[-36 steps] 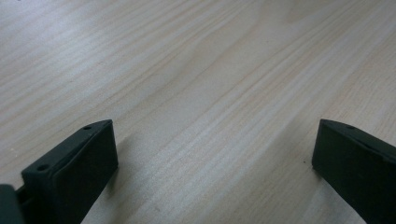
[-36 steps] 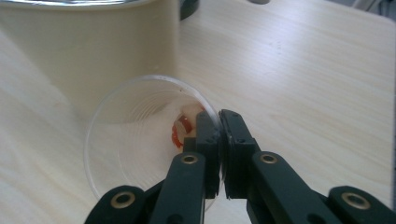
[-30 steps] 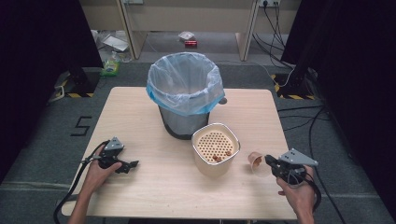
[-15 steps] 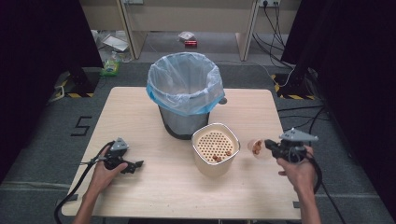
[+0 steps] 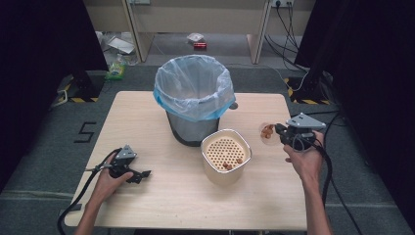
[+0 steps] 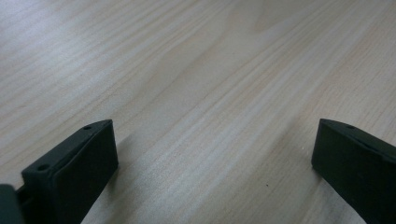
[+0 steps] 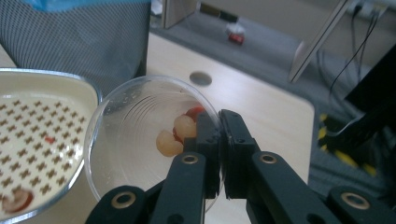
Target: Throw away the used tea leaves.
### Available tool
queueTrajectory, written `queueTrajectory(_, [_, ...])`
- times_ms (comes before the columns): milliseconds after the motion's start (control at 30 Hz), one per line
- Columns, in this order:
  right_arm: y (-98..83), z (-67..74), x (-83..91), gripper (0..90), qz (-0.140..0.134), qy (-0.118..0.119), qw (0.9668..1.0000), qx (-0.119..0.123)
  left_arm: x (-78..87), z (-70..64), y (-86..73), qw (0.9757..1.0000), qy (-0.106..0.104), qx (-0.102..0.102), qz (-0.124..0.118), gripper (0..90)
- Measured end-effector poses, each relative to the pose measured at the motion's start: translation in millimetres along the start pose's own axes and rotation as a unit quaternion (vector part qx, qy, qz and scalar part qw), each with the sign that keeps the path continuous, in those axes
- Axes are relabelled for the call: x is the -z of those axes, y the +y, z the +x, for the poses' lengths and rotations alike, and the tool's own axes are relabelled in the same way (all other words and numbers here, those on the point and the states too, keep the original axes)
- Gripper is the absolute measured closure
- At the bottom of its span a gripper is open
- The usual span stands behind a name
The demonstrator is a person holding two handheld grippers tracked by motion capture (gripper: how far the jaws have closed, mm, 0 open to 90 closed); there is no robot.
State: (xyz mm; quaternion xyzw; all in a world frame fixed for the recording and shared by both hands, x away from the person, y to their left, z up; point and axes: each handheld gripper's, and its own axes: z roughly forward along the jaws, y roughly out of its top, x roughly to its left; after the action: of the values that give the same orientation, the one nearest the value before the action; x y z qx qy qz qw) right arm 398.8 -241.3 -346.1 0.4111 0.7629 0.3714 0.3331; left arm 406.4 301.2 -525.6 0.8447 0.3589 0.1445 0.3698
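We hold a clear plastic cup [image 7: 140,140] in the right gripper [image 7: 219,154], jaws pinched together on its rim, one inside the wall and one outside. The cup is tipped on its side with its mouth toward the cream strainer basket [image 5: 226,154], lifted just beside the basket's right edge above the table [image 5: 147,122]. A few pale and red bits of food [image 7: 180,133] sit low in the cup, close to the jaws; we cannot tell what they are from here. Some similar pieces [image 5: 230,164] already lie on the perforated floor of the basket.

Our judgement is that we are about to pour the cup's contents into the basket. To do it well, we should bring the cup's lip over the basket's rim before tilting further, so nothing drops onto the wood between them. The thin rim will flex, so we keep the pinch firm but roll the wrist slowly, and let the pieces slide off the wall.

The left gripper [image 5: 128,169] rests low at the table's near left, jaws wide apart over bare wood, holding nothing.

Behind the basket stands a mesh waste bin [image 5: 193,98] with a blue liner. The one mark we can read is a "5" [image 5: 85,132] on the floor, left of the table.
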Motion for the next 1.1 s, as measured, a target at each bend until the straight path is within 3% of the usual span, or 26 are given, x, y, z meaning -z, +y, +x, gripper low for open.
queueTrajectory(167, [16.7,17.6,1.0,87.4,-0.047,-0.02,0.9974,0.05,0.0,0.0,0.0,1.0,0.0,0.0,0.0,0.0])
queueTrajectory(267, [23.0,29.9,-0.5,87.4,-0.072,-0.03,0.9929,0.09,0.0,0.0,0.0,1.0,0.0,0.0,0.0,0.0])
queueTrajectory(367, [25.7,43.6,-3.6,87.4,-0.09,-0.042,0.986,0.134,0.0,-0.1,0.0,1.0,0.0,0.0,0.0,0.0])
queueTrajectory(433, [26.2,52.8,-5.2,87.4,-0.103,-0.05,0.9798,0.164,0.0,0.0,0.0,1.0,0.0,0.0,0.0,0.0])
queueTrajectory(500, [26.1,63.3,-7.6,87.4,-0.113,-0.07,0.9697,0.205,0.0,-0.1,0.0,1.0,0.0,0.0,0.0,0.0])
queueTrajectory(633, [23.3,81.8,-11.9,87.5,-0.142,-0.098,0.9502,0.259,0.0,-0.1,0.0,1.0,0.0,0.0,0.0,0.0])
queueTrajectory(667, [22.0,86.4,-12.8,87.5,-0.152,-0.106,0.9443,0.272,0.0,-0.1,0.0,1.0,0.0,0.0,0.0,0.0])
queueTrajectory(733, [19.6,95.5,-14.2,87.5,-0.171,-0.13,0.9276,0.306,0.0,-0.1,0.0,1.0,0.0,0.0,0.0,0.0])
queueTrajectory(867, [15.4,110.8,-17.1,87.5,-0.217,-0.158,0.9038,0.333,0.0,-0.1,0.0,1.0,0.0,0.0,0.0,0.0])
queueTrajectory(900, [14.4,113.8,-18.7,87.5,-0.225,-0.16,0.9014,0.334,0.0,-0.1,0.0,1.0,0.0,0.0,0.0,0.0])
queueTrajectory(967, [13.1,119.7,-22.0,87.6,-0.241,-0.169,0.8896,0.349,0.0,-0.1,0.0,1.0,0.0,0.0,0.0,0.0])
queueTrajectory(1033, [12.1,124.5,-27.6,87.5,-0.244,-0.167,0.8887,0.351,0.0,-0.1,0.0,1.0,0.0,0.0,0.0,0.0])
queueTrajectory(1100, [10.5,128.0,-30.2,87.6,-0.255,-0.173,0.8827,0.355,0.0,-0.1,0.0,1.0,0.0,0.0,0.0,0.0])
